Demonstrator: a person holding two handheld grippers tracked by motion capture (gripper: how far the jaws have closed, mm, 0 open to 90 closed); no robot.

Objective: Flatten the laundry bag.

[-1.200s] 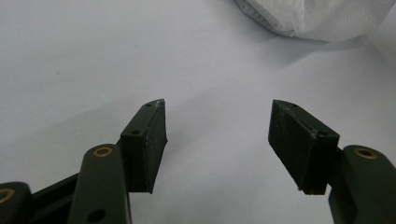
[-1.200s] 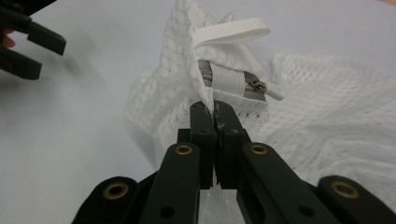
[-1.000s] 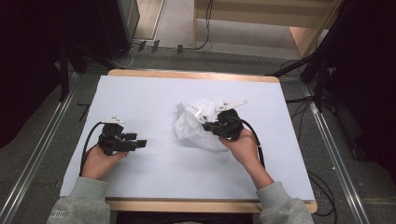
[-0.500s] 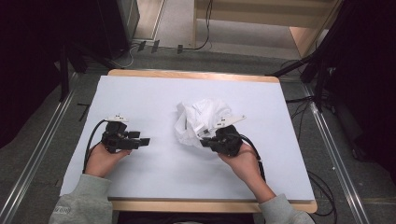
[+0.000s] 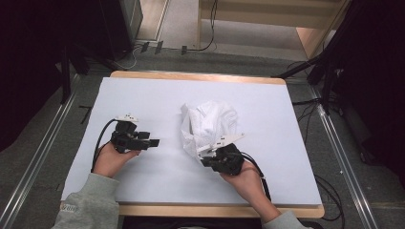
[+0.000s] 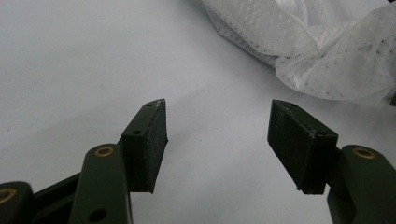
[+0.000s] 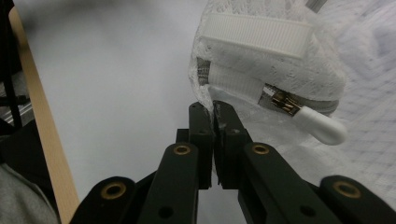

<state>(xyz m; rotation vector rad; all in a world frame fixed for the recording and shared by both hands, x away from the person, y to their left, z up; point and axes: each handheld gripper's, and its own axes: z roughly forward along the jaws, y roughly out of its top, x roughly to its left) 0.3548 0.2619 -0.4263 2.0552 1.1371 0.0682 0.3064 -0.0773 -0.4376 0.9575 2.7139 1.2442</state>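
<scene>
- White sheet [image 5: 157, 186] covers the wooden table [image 5: 200, 76]; grey floor and dark equipment around it.
- White mesh bag [image 5: 210, 124] lies crumpled on the sheet, a little right of the sheet's centre in the high view.
- Landmark = the mesh bag.
- Right gripper [image 5: 206, 157] sits at the bag's near edge, on the person's side. Its grey plate overlaps the bag's lower corner in the high view.
- Right gripper view: jaws pressed together on a thin fold of the mesh at the bag's zipper end [image 7: 212, 109]. Grip is on fabric just beside the zipper tape, not on the pull.
- White zipper pull [image 7: 322, 126] hangs free to the right of the jaws in that view, brass slider above it. White ribbed strap [image 7: 257, 30] runs across the bag above the zipper.
- Left gripper [image 5: 152, 142] is well left of the bag, pointing toward it, apart from it.
- Left gripper view: jaws spread wide, nothing between them, bare sheet under them. Bag edge [image 6: 327, 56] shows beyond the tips, upper right, no contact.
- Grey sleeves at the near table edge.
</scene>
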